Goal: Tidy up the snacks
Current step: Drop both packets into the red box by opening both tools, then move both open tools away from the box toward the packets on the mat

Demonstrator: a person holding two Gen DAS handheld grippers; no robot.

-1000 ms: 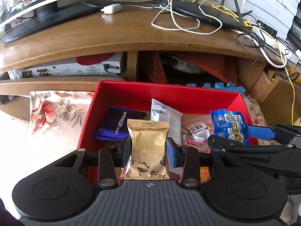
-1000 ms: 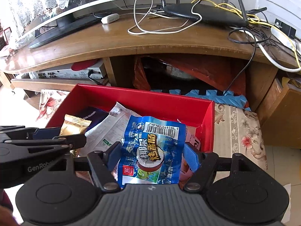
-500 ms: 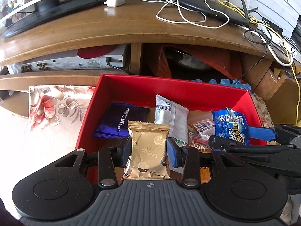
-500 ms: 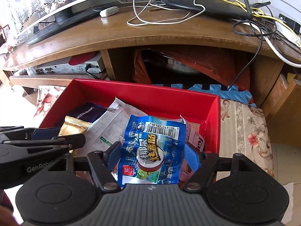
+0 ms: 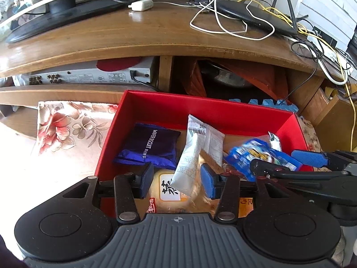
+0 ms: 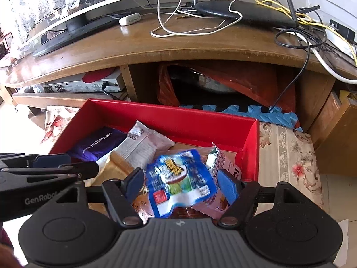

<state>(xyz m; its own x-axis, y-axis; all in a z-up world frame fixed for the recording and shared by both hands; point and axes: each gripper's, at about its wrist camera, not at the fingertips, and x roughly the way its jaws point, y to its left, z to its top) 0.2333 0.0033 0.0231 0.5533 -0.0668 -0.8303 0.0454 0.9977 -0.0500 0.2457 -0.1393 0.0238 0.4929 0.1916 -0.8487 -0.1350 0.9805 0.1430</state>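
Left wrist view: the left claw (image 5: 177,176) hangs over the near part of a red box (image 5: 200,114). Its jaws have just been opening and stand apart. The low end of a tilted white pack (image 5: 196,147) and a blurred gold pack (image 5: 210,159) lie between them. The left pad is clear of both packs. The gold pack is blurred against the right pad, so I cannot tell whether they touch. Under them lies a pale pack (image 5: 169,189) with a printed character. A purple wafer pack (image 5: 149,147) lies flat by the box's left wall, with bare floor between it and the far wall. To the right, a blurred blue pack (image 5: 252,154) sits at the fingers of the right claw (image 5: 286,163), near the right wall. The box stands on a floral cloth (image 5: 67,125), which is bare to the left. A wooden stand (image 5: 133,38) overhangs just past the far wall.

Right wrist view: the right claw is about half open over the box's near right corner. The blue pack lies tilted and blurred between the pads. There is a gap at the left pad, and only a corner is near the right one, so it looks loose rather than clamped. A pink pack (image 6: 223,163) leans behind it, close to the right wall. The far right corner of the box is bare. The cloth is open to the right of the box, and a blue foam mat (image 6: 279,116) lies beyond it. The left claw reaches in from the left over the gold pack.
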